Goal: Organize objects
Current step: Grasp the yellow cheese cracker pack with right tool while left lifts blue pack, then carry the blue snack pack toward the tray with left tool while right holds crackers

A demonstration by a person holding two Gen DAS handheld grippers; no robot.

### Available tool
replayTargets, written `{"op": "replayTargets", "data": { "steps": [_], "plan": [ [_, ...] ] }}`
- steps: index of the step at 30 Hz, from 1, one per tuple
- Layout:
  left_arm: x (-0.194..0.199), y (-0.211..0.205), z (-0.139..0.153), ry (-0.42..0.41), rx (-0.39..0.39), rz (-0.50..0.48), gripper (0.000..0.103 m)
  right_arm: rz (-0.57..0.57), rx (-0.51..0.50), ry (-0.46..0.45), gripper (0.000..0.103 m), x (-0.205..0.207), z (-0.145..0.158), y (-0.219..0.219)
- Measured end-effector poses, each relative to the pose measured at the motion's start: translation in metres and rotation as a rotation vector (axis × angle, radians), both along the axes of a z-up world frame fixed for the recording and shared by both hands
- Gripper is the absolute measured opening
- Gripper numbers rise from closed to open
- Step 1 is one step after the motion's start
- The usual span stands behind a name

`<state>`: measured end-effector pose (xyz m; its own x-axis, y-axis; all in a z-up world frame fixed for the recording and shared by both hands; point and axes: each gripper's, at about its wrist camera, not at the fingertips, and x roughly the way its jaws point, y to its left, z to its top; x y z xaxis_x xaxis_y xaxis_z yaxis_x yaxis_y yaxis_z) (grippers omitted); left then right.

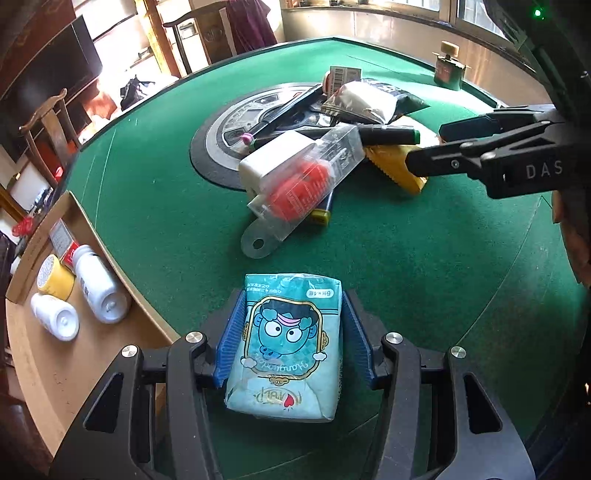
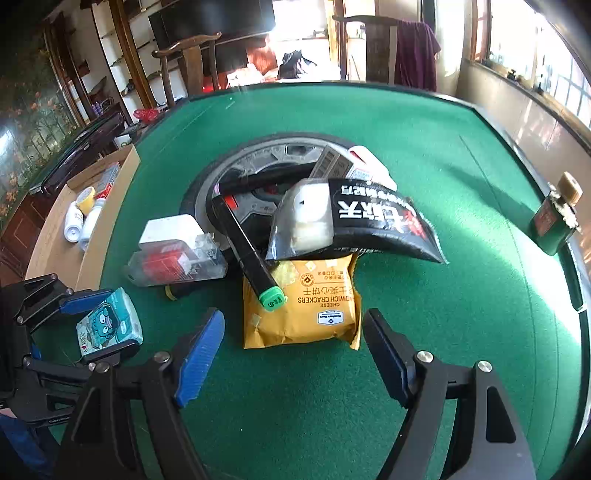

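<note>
Left gripper [image 1: 293,339] pinching teal cartoon tissue pack [image 1: 286,343], right gripper [image 2: 293,354] spread wide before yellow "CHEESE SANDWICH CRACKERS" packet [image 2: 310,314], "DAS" on its side.

Your left gripper [image 1: 291,339] is matte black, a skeletal frame with triangular cut-outs in each arm. Its fingers [image 1: 231,336] wear ribbed blue pads, and round silver screws [image 1: 195,336] cap the pivot joints. Your right gripper [image 2: 293,354] is built the same: black linkage, ribbed blue pads [image 2: 201,354], silver screws [image 2: 424,356] at the knuckles. From the left camera, at 3 o'clock, its side carries white letters "DAS" [image 1: 543,170]. A green light [image 1: 537,13] glows at 1 o'clock.
</note>
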<state>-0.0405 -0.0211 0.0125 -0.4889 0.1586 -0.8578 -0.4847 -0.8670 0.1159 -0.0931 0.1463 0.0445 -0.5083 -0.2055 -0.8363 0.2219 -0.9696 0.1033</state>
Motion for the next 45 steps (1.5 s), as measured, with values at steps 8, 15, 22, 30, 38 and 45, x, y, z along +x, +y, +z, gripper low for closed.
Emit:
{"op": "replayTargets", "data": {
  "steps": [8,15,22,30,38,45],
  "plan": [
    [-0.007,-0.006,-0.001,0.01,0.004,0.048,0.052,0.024,0.119,0.005,0.078,-0.01,-0.02,-0.018],
    [-0.008,-0.012,0.004,0.019,0.052,0.07,0.049,-0.019,0.088,0.064,0.069,0.005,-0.006,0.0],
    [-0.012,-0.03,0.025,0.027,0.183,0.087,0.049,-0.109,0.029,0.152,0.068,0.026,0.022,0.032],
    [-0.014,-0.056,0.047,0.036,0.317,0.127,0.049,-0.102,-0.075,0.244,0.068,0.038,0.045,0.033],
    [-0.018,-0.049,0.04,0.016,0.29,0.125,0.047,-0.075,-0.08,0.209,0.068,0.035,0.037,0.024],
    [-0.02,-0.027,0.022,-0.003,0.152,0.118,0.048,-0.053,-0.105,0.206,0.068,0.036,0.036,0.023]
  ]
}}
